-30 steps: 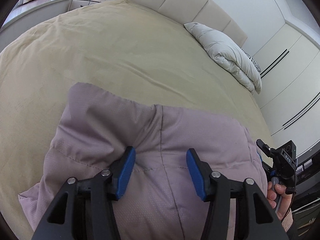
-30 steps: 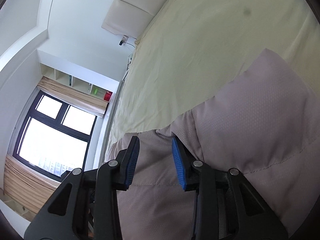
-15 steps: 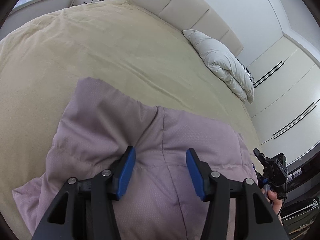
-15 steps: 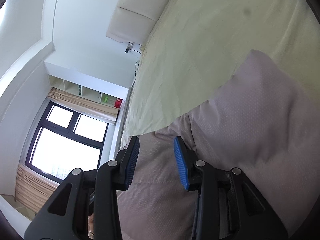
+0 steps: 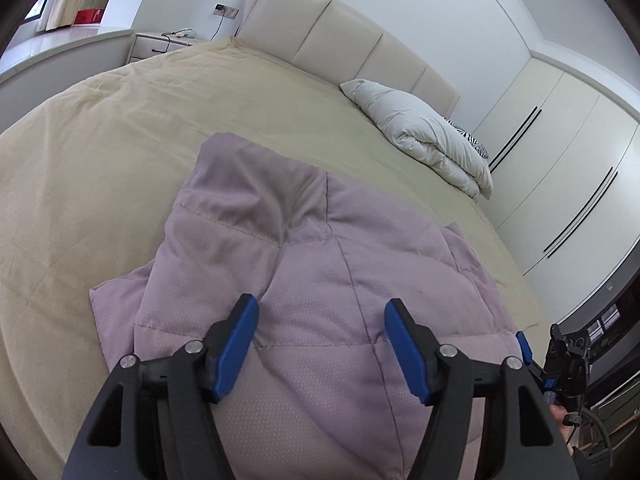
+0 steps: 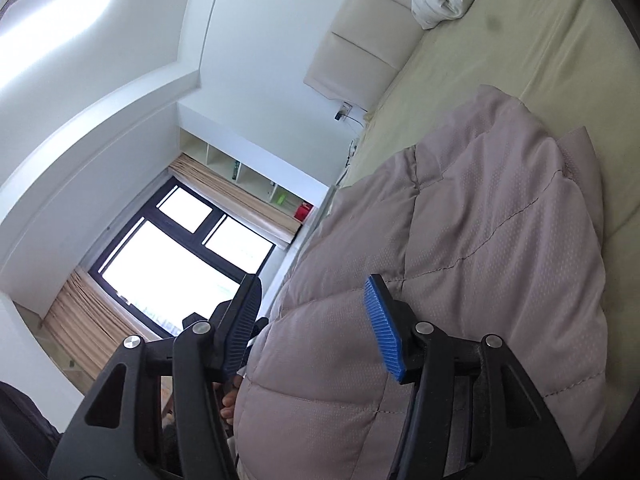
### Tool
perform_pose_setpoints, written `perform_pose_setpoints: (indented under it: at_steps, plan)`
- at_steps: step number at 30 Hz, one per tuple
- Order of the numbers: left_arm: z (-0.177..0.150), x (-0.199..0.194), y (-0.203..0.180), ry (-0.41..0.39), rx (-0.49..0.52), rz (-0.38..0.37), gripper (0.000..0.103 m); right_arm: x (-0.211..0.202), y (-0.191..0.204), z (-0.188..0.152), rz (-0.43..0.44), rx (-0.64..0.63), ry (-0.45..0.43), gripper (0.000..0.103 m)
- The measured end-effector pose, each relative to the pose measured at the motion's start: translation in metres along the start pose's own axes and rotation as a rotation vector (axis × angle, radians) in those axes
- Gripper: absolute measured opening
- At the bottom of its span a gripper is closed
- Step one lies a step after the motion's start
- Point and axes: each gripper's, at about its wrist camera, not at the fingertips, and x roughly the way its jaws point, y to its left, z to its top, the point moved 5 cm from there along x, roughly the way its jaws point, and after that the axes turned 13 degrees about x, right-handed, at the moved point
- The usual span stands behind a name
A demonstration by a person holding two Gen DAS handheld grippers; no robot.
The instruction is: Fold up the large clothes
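A mauve quilted garment lies folded on the beige bed, near its front edge. My left gripper hovers over the garment's near part. Its jaws are opening, and the blue pads stand wide apart without pressing on the cloth. In the right wrist view the same garment bulges under my right gripper. Its jaws are opening too, and the cloth lies behind the pads, not pinched. The right gripper's body shows at the far right edge of the left wrist view.
A white rolled duvet lies by the padded headboard. Wardrobe doors line the right wall, and a nightstand stands at the back left. A large window is beyond the bed's side. A hand shows below the right gripper.
Both grippers have drawn back from the garment and their jaws have widened. More of the folded garment now shows. The right view has swung toward the window.
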Motion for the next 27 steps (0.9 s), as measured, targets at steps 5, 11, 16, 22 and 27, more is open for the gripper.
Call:
perform_pose_setpoints:
  at_steps: [5, 11, 16, 22, 27]
  plan:
    - [0.000, -0.022, 0.007, -0.010, -0.048, -0.015, 0.068, -0.007, 0.006, 0.002, -0.087, 0.014, -0.009, 0.054]
    - [-0.004, -0.079, -0.030, -0.074, 0.074, 0.183, 0.100, -0.019, 0.063, -0.018, -0.268, -0.194, -0.023, 0.065]
    - [-0.006, -0.128, -0.069, -0.200, 0.148, 0.313, 0.103, -0.031, 0.126, -0.043, -0.333, -0.405, -0.129, 0.081]
    - [-0.003, -0.172, -0.123, -0.301, 0.295, 0.547, 0.103, -0.042, 0.180, -0.052, -0.600, -0.533, -0.355, 0.102]
    - [0.008, -0.215, -0.159, -0.430, 0.386, 0.691, 0.103, -0.063, 0.215, -0.047, -0.679, -0.541, -0.501, 0.103]
